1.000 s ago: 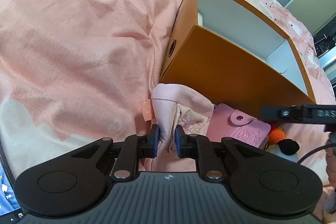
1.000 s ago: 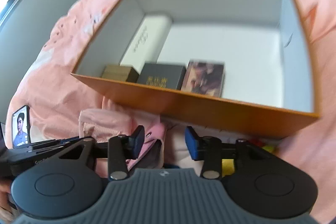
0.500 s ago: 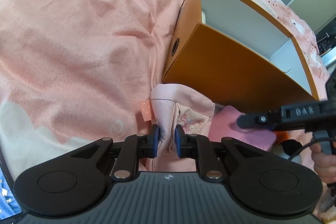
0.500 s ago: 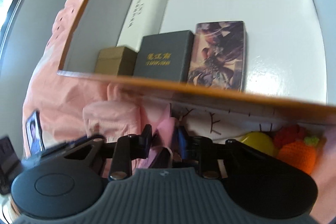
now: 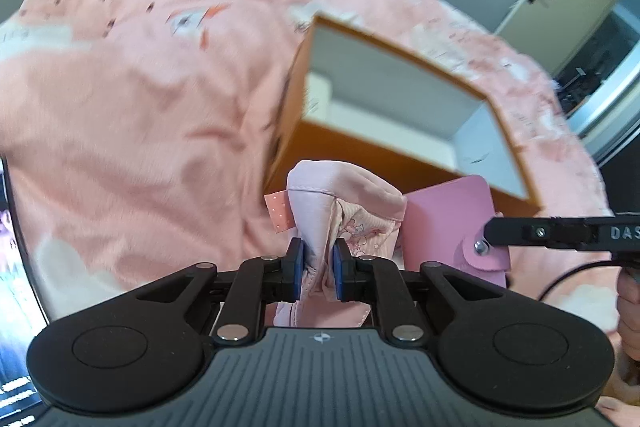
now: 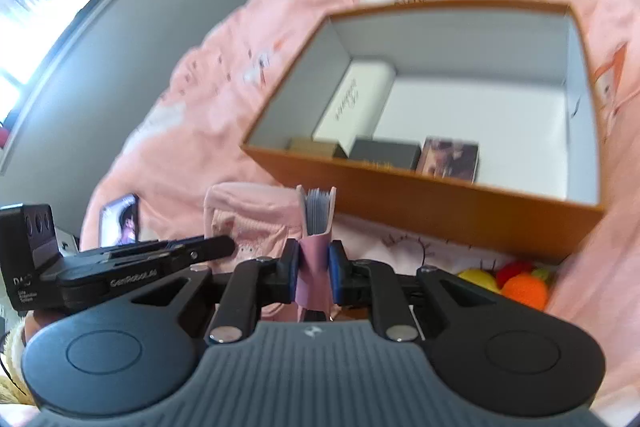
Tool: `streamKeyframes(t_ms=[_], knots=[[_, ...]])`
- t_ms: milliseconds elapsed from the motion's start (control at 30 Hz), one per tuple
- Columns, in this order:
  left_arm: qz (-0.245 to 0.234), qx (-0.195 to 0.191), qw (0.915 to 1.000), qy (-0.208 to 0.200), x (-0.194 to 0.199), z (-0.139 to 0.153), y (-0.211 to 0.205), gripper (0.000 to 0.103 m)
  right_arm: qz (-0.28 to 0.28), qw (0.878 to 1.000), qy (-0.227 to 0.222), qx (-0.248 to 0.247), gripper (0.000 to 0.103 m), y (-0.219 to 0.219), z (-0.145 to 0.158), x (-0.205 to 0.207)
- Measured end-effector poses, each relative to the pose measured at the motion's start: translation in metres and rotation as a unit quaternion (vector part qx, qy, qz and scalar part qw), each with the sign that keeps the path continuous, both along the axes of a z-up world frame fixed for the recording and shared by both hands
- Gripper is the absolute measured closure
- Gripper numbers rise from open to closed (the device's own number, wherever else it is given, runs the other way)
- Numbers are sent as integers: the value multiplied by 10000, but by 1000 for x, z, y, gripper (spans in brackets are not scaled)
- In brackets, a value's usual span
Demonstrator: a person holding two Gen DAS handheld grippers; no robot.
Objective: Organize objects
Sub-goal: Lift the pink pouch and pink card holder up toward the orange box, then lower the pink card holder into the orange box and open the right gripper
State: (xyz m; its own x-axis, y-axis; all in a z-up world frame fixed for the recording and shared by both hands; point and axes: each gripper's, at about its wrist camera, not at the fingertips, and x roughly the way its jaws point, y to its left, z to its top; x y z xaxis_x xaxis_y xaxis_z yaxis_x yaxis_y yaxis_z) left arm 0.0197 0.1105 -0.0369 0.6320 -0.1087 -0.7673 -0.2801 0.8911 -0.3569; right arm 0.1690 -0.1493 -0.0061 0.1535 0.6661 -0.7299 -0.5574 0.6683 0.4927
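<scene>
Both tongs (image 5: 316, 269) (image 6: 314, 269) lifted, gripping pouch (image 5: 344, 199) and wallet (image 6: 316, 227).

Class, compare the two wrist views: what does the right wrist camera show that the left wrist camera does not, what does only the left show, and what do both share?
Only the right wrist view shows the dark box and picture card box inside the orange box, plus crocheted toys.

Only the left wrist view shows the wallet's snap flap.

Both show the pink pouch in the left gripper and the pink wallet in the right gripper.

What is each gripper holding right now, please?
Left gripper: shut on the pink pouch.
Right gripper: jaws just closed, shut on the pink card wallet.
</scene>
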Motion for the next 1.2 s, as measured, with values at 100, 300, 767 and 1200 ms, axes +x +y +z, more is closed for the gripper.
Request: streamKeyframes(t_ms=[100,300,767,1200], knots=[[-140,-88,9995,-264,0,22,-2,86,-148,9994,-207,228,87,-12,22,1],[-502,-218,9953,-798,33,65,0,87,-583,9942,-675,594,87,-35,60,15],[-678,532,9958,-299,166,57,5,86,-1751,9831,-10,527,87,-1,-6,144],[-820,965,9919,131,206,29,22,86,-1446,9822,1140,367,87,64,-93,197]])
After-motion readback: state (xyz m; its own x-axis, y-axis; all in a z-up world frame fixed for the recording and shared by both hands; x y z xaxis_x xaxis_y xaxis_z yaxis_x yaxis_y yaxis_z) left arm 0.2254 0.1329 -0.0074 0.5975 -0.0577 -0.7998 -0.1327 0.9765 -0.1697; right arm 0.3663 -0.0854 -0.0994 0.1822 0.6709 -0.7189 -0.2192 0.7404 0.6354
